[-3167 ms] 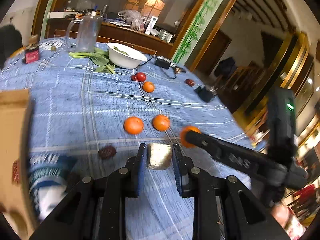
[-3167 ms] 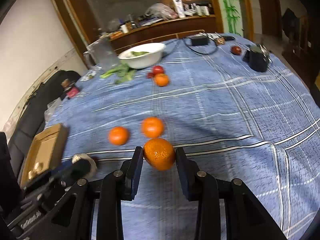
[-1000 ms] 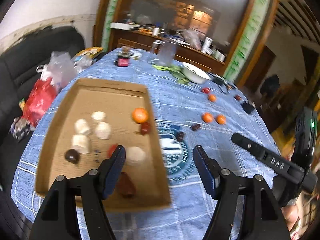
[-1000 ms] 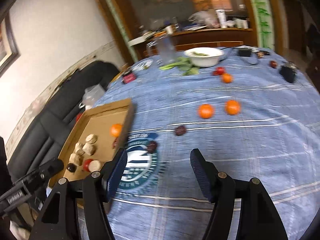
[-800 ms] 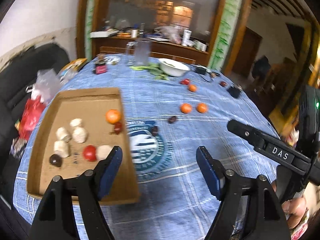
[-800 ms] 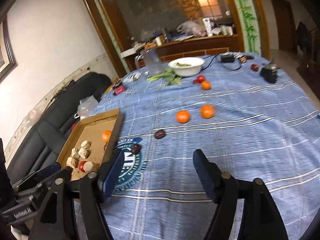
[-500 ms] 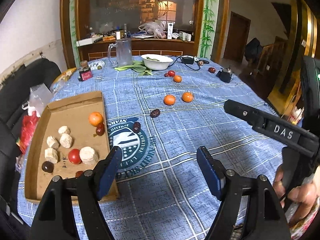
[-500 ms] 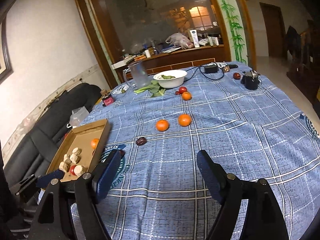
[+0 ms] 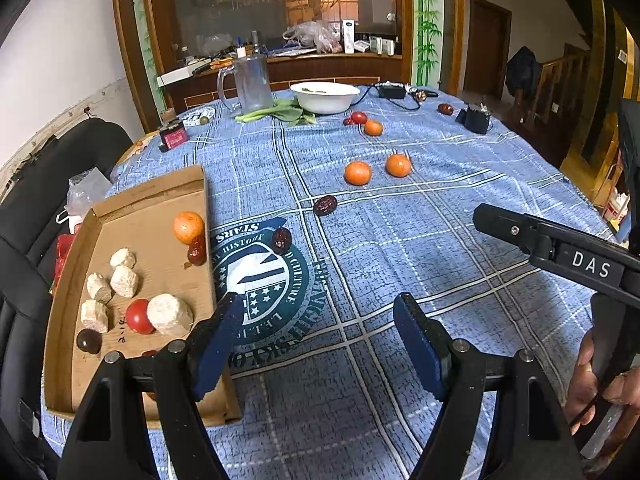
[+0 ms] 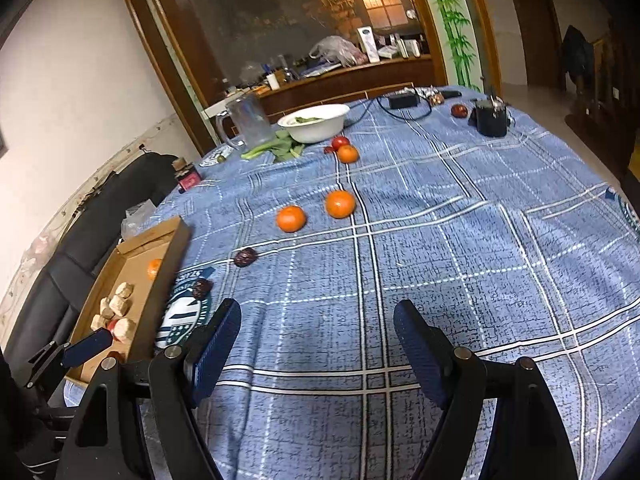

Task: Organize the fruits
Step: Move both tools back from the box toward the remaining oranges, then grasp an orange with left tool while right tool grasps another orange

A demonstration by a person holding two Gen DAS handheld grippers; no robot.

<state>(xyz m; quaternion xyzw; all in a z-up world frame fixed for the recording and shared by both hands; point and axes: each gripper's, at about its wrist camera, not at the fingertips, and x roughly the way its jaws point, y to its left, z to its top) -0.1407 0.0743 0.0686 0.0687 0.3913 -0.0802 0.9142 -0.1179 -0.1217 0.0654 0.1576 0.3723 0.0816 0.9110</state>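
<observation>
1. Left wrist view looks down across a round table under a blue plaid tablecloth (image 9: 400, 240) printed with a dark green and white emblem, in a dim room with wood-framed glass partitions and painted bamboo on the frames.
2. At the far side of the table stand a clear glass pitcher (image 9: 250, 84) and a white bowl (image 9: 324, 97), with leafy greens (image 9: 280, 114) lying between and in front of them; a black charger and its cable lie further right.
3. A black sofa (image 10: 80, 232) runs along the white wall beside the table.
4. A shallow cardboard tray (image 9: 80, 360) sits at the table's near left edge; inside are one orange (image 9: 188, 227), a red tomato (image 9: 138, 316), several pale rough chunks, and a few dark dates.
5. Two tangerines (image 9: 357, 173) lie side by side mid-table, with a third, smaller one further back beside a red tomato near the bowl.
6. Two wrinkled dark dates (image 9: 325, 205) rest on the cloth between the tray and the tangerines, one of them on the emblem.
7. The left gripper (image 9: 318, 340) hovers over the emblem with its jaws spread apart and nothing between them.
8. The right gripper (image 10: 316, 340) likewise has its jaws wide apart over bare cloth, holding nothing.
</observation>
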